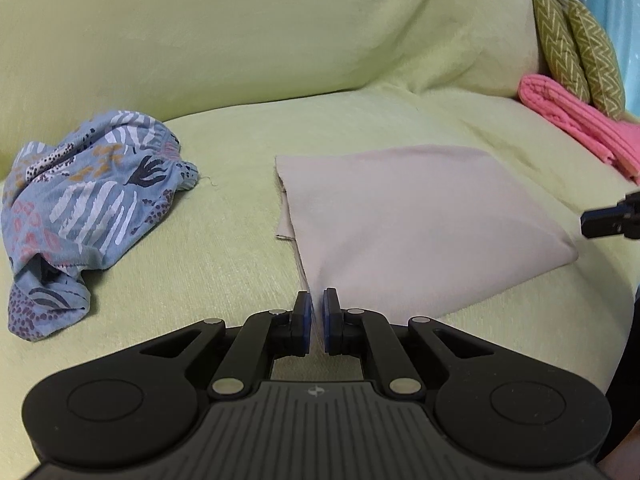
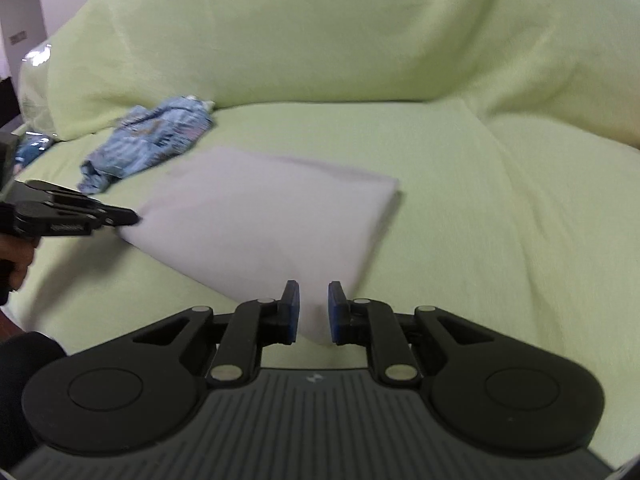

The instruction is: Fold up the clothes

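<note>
On the green-covered sofa (image 1: 360, 128) lies a folded beige garment (image 1: 420, 216), its near corner pinched between the nearly closed pads of the left claw (image 1: 317, 320). At its other near corner the right claw (image 2: 313, 312) stands open around the cloth. A crumpled blue patterned garment (image 1: 84, 200) lies apart to the left; pink folded cloth (image 1: 580, 124) and two green cushions (image 1: 576, 48) sit far right.

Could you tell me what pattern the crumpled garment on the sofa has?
Blue garment with white stripes, dark leaf shapes and dots; clearest in the left wrist view.
</note>
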Tool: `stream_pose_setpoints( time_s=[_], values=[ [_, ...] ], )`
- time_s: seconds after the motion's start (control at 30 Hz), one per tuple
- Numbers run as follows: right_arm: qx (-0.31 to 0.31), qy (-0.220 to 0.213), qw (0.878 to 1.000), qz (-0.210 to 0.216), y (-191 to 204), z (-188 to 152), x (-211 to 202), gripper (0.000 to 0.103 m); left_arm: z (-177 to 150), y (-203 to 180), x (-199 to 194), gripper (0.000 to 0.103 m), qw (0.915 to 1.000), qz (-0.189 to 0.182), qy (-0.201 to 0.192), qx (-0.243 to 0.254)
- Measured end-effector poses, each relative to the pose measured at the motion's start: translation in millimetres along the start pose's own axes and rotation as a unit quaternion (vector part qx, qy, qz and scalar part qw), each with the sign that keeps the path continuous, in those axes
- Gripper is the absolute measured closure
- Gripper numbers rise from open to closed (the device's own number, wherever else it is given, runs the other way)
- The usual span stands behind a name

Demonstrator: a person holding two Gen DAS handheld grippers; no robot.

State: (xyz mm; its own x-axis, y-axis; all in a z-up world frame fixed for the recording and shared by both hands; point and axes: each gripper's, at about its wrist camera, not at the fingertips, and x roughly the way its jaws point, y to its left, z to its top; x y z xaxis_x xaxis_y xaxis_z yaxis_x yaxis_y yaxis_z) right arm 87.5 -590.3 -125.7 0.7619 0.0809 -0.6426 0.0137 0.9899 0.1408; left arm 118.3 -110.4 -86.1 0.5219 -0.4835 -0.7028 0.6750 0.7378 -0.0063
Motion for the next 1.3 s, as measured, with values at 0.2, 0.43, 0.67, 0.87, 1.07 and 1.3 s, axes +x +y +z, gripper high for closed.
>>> stream_pose_setpoints(
  time_s=[0.2,0.43,0.67,0.87,1.07,1.3],
  values=[
    [0.002,0.011,1.000,0.023,12,8,20,0.090,-2,-20,-13,0.090,0.9959,0.020,-0.006,0.088],
    [0.012,0.040,0.999,-0.006,1,-4,23,0.089,-12,-70,-33,0.043,0.9608,0.024,-0.030,0.275],
    [-0.221,0.026,0.974,-0.048,67,-18,8,0.069,-22,-117,-17,0.044,0.8932,0.041,-0.029,0.447],
    [-0.342,0.022,0.938,-0.052,107,-28,25,0.069,-4,-129,-3,0.044,0.8758,0.039,-0.028,0.480],
    [-0.399,0.016,0.916,-0.040,137,-21,56,0.069,2,-127,6,0.044,0.8735,0.032,-0.024,0.485],
    [-0.433,0.012,0.899,-0.061,136,-27,62,0.069,-1,-122,5,0.044,0.8754,0.030,-0.024,0.482]
  ],
)
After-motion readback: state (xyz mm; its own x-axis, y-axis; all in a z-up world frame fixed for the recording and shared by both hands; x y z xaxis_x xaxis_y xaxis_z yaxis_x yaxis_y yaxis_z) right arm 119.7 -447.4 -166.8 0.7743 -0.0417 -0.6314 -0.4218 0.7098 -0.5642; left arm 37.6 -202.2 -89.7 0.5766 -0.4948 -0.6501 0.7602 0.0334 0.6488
